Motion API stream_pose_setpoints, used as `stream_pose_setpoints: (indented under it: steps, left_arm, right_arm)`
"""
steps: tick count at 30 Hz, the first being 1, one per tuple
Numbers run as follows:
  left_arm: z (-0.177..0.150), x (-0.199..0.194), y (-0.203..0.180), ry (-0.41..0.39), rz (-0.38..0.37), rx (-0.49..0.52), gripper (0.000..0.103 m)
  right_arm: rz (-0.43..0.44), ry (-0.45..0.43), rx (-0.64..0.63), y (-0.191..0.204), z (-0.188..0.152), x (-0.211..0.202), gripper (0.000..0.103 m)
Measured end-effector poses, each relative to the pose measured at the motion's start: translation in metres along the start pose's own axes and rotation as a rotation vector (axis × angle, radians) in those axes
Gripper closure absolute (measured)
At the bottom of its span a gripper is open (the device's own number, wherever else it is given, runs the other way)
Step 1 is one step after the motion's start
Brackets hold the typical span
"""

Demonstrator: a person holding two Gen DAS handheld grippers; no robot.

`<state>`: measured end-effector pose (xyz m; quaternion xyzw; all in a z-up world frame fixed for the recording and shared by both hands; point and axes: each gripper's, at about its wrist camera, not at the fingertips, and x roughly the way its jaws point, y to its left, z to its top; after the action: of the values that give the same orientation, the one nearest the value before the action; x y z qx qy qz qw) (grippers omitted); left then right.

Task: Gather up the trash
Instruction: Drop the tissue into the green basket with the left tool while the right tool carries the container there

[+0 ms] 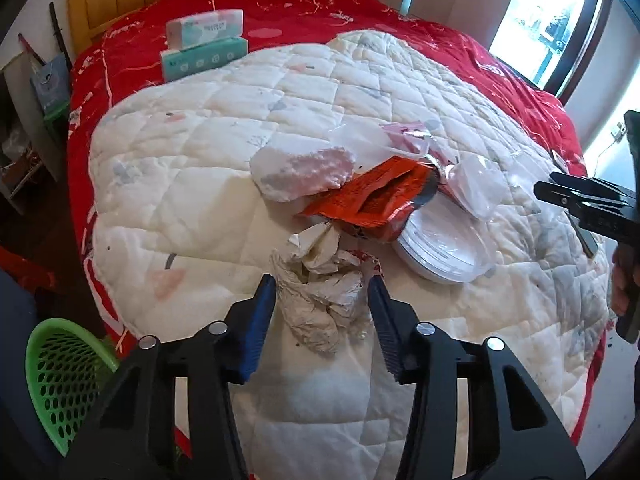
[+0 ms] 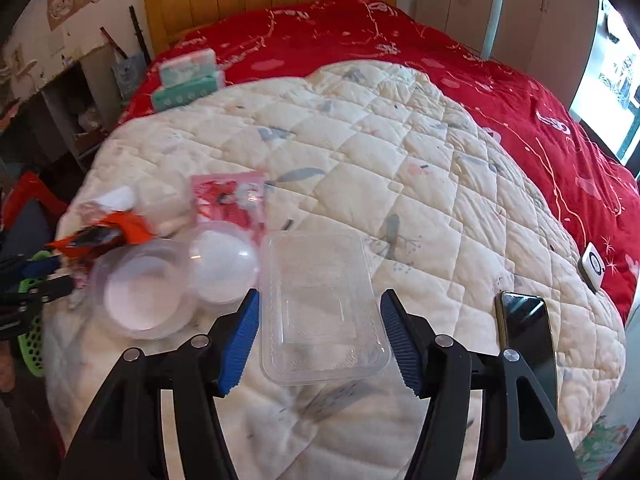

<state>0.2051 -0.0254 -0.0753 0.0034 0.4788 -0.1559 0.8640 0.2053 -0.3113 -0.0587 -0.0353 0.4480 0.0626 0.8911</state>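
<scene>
A white quilt (image 2: 400,152) is spread on the bed. On it, one clear box (image 2: 320,312) is squeezed between the right gripper (image 2: 320,332) jaws. One crumpled paper wad (image 1: 320,292) is pinched between the left gripper (image 1: 322,320) jaws. Two round tubs (image 2: 144,292) are seen beside the box.

My left gripper (image 1: 322,292) tilts steeply down, its blue pads (image 1: 256,332) touching either side of crumpled paper (image 1: 320,300). My right gripper (image 2: 320,308) tilts down too, pads (image 2: 240,340) set against the sides of a clear tray (image 2: 320,308). From the left camera, my right hand (image 1: 622,280) shows at the edge.
</scene>
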Motion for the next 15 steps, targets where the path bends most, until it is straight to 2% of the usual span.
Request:
stream_pose_setpoints:
  steps: [5,10,11,12,15]
  left_arm:
    - [-0.011,-0.026,0.006,-0.027,-0.010,-0.018,0.068]
    - [-0.029,-0.065,0.027,-0.072,-0.002,-0.062,0.069]
    - [-0.033,-0.072,0.031,-0.081,-0.007,-0.068,0.084]
    - [-0.038,-0.081,0.036,-0.083,-0.008,-0.074,0.089]
    - [-0.053,-0.106,0.055,-0.109,0.012,-0.098,0.089]
  right_arm:
    - [0.050,-0.051,-0.009,0.028,-0.008,-0.034,0.044]
    - [0.096,-0.088,-0.058,0.073,-0.018,-0.063,0.044]
    - [0.110,-0.091,-0.065,0.082,-0.019,-0.066,0.044]
    - [0.127,-0.096,-0.075,0.093,-0.021,-0.070,0.044]
    - [0.162,-0.110,-0.109,0.126,-0.027,-0.078,0.044]
